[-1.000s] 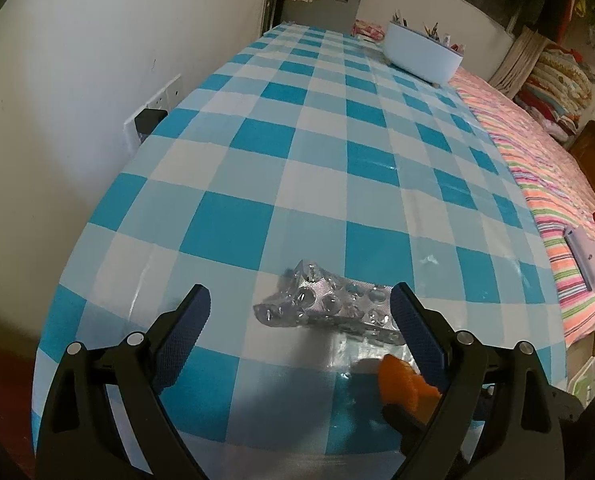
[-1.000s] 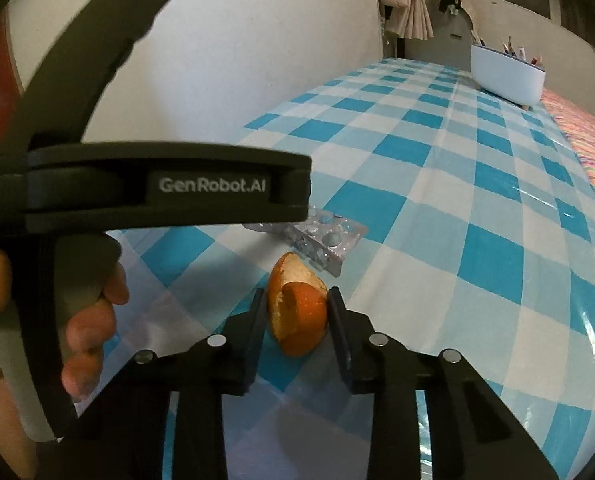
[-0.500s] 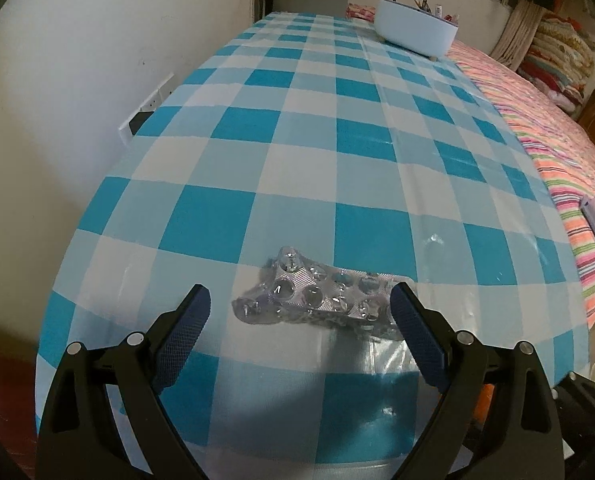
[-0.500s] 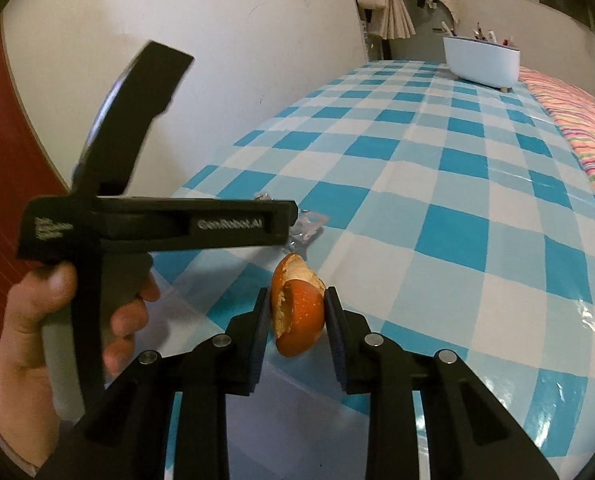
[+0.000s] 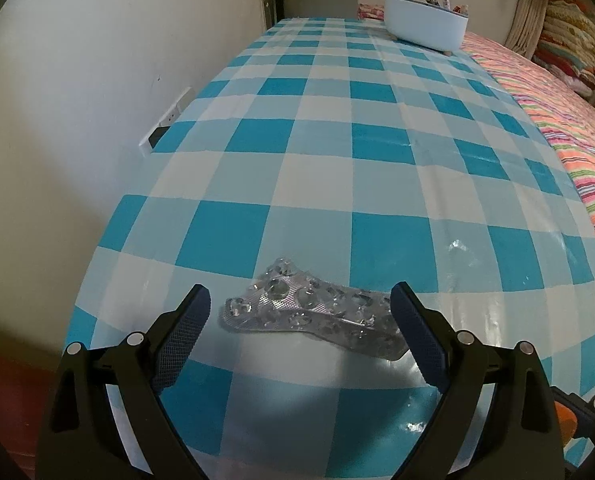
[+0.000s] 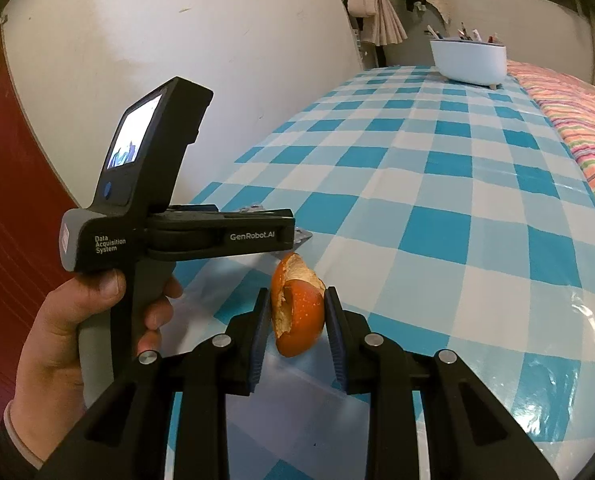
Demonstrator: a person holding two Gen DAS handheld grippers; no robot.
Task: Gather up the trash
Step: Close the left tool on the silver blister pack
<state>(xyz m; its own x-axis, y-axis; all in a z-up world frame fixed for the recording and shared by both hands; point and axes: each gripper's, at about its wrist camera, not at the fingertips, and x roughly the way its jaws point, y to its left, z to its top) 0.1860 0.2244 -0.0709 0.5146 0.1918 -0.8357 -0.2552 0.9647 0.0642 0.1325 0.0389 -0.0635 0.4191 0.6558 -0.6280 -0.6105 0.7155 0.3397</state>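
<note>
Right gripper (image 6: 293, 330) jaws pinching orange peel (image 6: 297, 308); left gripper (image 5: 301, 334) jaws wide, empty.

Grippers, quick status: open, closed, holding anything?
Left gripper: open, jaws on either side of the empty pill pack, not pressing it.
Right gripper: closed on a piece of orange peel.

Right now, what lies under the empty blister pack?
The blister pack rests on the blue checked tablecloth, between the open left gripper fingers. Whatever lies beneath the cloth is hidden.
</note>
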